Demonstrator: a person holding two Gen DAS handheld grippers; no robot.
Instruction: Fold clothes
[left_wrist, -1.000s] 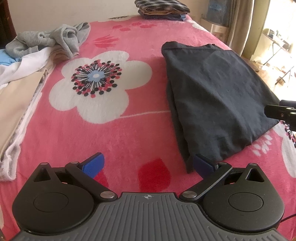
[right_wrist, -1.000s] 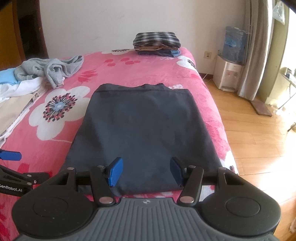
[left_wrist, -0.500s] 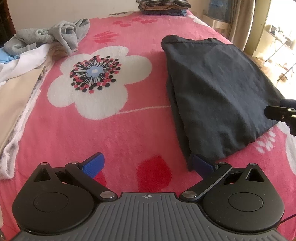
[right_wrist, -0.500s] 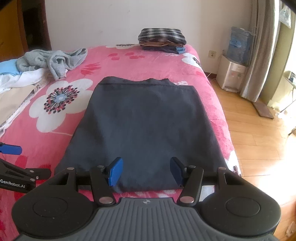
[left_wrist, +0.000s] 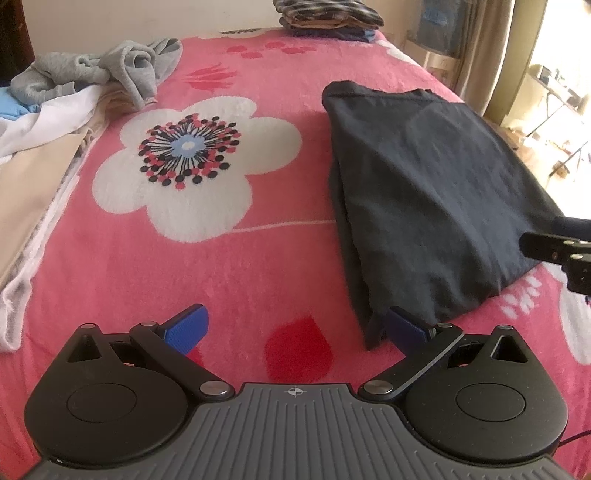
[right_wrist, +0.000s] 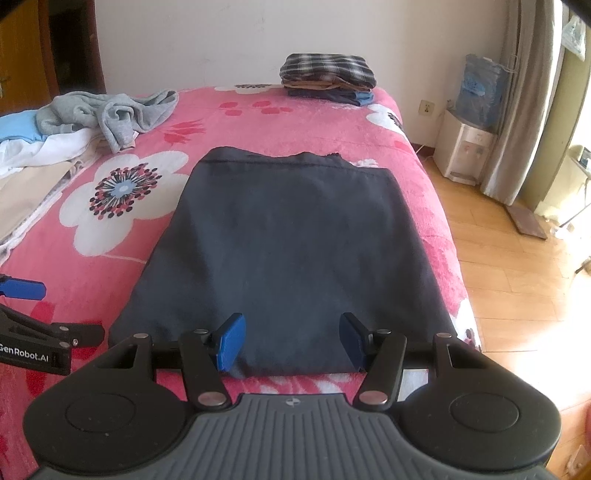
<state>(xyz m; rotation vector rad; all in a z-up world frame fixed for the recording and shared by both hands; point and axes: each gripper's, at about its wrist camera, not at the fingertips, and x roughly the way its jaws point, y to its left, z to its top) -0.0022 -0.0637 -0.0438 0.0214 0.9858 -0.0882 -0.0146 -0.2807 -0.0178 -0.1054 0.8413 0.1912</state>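
Black folded garment (right_wrist: 291, 251) lies flat on the pink bed (left_wrist: 258, 266) — we hold our left gripper (left_wrist: 295, 326) and right gripper (right_wrist: 291, 341) at its near edge, fingers wide, gripping nothing.

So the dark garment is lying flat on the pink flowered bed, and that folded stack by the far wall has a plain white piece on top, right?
Not quite. The top piece of the folded stack is black-and-white plaid, not plain white; the right wrist view shows it clearly. The rest holds: the dark garment lies flat on the pink flowered bed, and the stack sits by the far wall.
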